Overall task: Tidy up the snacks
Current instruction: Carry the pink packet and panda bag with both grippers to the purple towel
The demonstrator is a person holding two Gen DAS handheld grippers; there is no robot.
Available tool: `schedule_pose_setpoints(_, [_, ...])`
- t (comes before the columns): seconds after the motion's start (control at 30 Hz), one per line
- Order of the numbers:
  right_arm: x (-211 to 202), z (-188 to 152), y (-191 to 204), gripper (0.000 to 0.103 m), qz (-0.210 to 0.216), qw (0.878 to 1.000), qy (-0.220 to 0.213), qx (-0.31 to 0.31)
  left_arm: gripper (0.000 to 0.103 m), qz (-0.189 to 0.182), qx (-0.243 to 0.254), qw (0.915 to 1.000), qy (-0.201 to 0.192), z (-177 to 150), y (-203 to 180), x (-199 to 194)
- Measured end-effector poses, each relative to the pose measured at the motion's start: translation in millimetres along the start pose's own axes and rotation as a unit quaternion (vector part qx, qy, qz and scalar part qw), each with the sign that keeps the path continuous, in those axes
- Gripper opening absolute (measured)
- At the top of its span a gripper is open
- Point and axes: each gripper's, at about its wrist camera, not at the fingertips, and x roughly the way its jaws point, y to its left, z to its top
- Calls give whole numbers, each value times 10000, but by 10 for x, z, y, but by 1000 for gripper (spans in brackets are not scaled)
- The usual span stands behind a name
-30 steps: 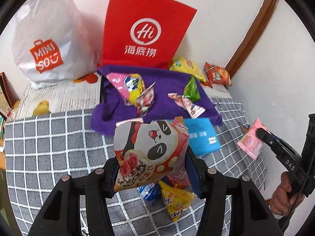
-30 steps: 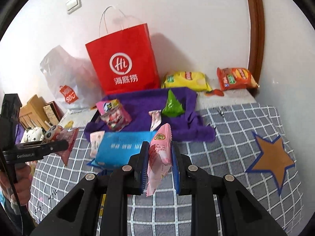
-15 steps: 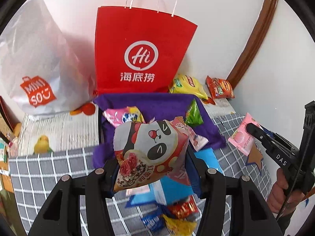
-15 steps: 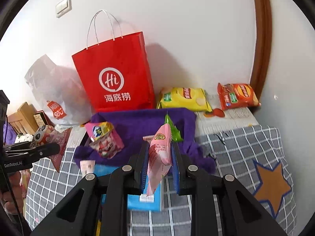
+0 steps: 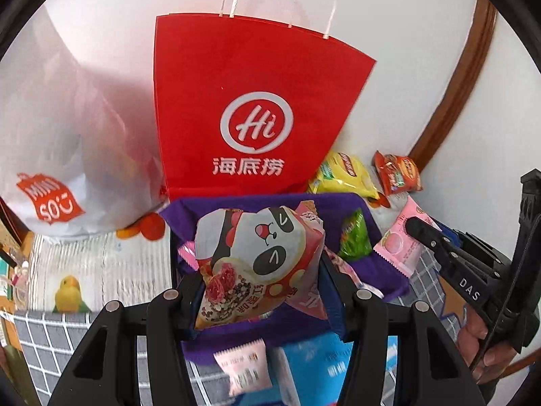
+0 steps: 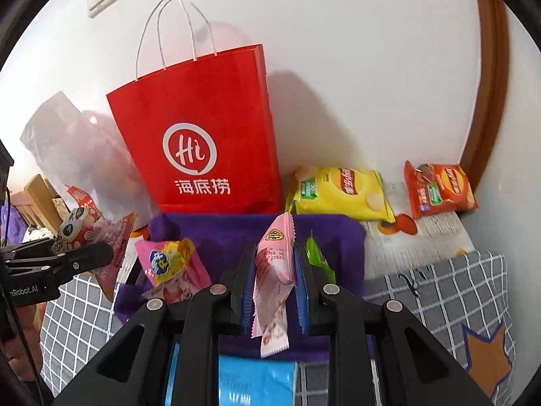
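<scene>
The blue box (image 6: 257,385) is cut off by the bottom edge.

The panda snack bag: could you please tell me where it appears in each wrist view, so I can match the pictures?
Left wrist view: the panda snack bag fills the lower centre, clamped in the left hand-held gripper.
Right wrist view: it sits at the far left edge, seen side-on.
Shared landmark: the red paper bag standing against the wall.

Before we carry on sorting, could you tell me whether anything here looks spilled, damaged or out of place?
Nothing spilled or torn. The purple cloth lies rumpled, with snack packets strewn across it; the panda snack bag and pink packet are simply held in the grippers.
</scene>
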Motion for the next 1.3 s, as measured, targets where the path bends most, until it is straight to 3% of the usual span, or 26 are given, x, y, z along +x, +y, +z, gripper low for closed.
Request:
schedule_pose_setpoints(0.23, [329,125,-12,22,50,10000,24,-22,54,46,5,10000,-32,138,51,296])
schedule_pose_setpoints(0.33, [460,102,-41,22,60,10000,62,3,54,108,68,9998,183,141,75,444])
schedule_pose_setpoints(1.3, [1013,-88,-105,22,4,9945,989,-355,54,172,-138,9987,465,124,220,649])
